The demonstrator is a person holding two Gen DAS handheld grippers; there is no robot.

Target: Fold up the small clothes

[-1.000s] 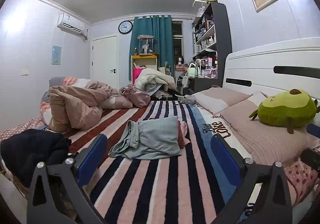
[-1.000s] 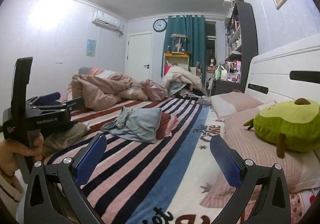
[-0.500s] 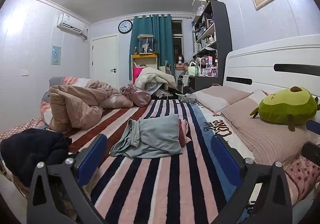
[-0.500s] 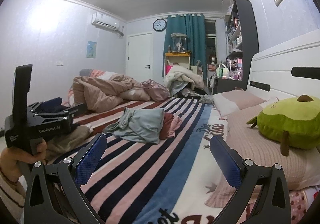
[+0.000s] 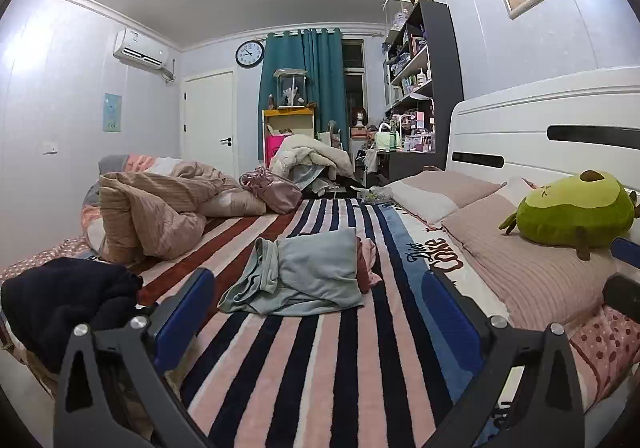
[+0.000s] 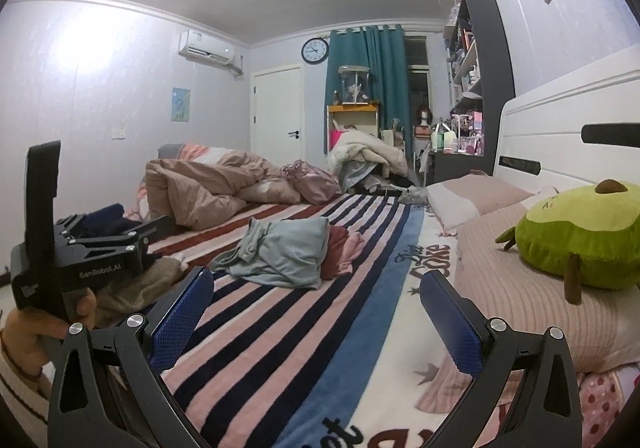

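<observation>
Garment position: the light blue garment (image 5: 308, 272) lies crumpled on the striped blanket (image 5: 320, 360) mid-bed, ahead of the left gripper (image 5: 316, 304) and well apart from its blue pads; in the right wrist view it sits ahead and left of the right gripper (image 6: 316, 308), equally out of reach.
Left gripper: jaws spread wide, nothing between them.
Right gripper: jaws spread wide, nothing between them (the left tool's black body shows at the left edge of this view, held in a hand (image 6: 28, 332)).
Garment look: unfolded, one flat panel on top, bunched folds with a seamed edge at its left; a dark red and pink garment (image 5: 366, 260) pokes out from beneath its right side, touching it.
Surroundings: a dark navy garment (image 5: 64, 300) heaps at the left bed edge; an avocado plush (image 5: 572, 212) rests on the pink pillows (image 5: 532, 272) by the headboard.
Change from earlier frames: the clothes lie as they did a second ago; both views have shifted only slightly, and neither gripper has closed.
</observation>
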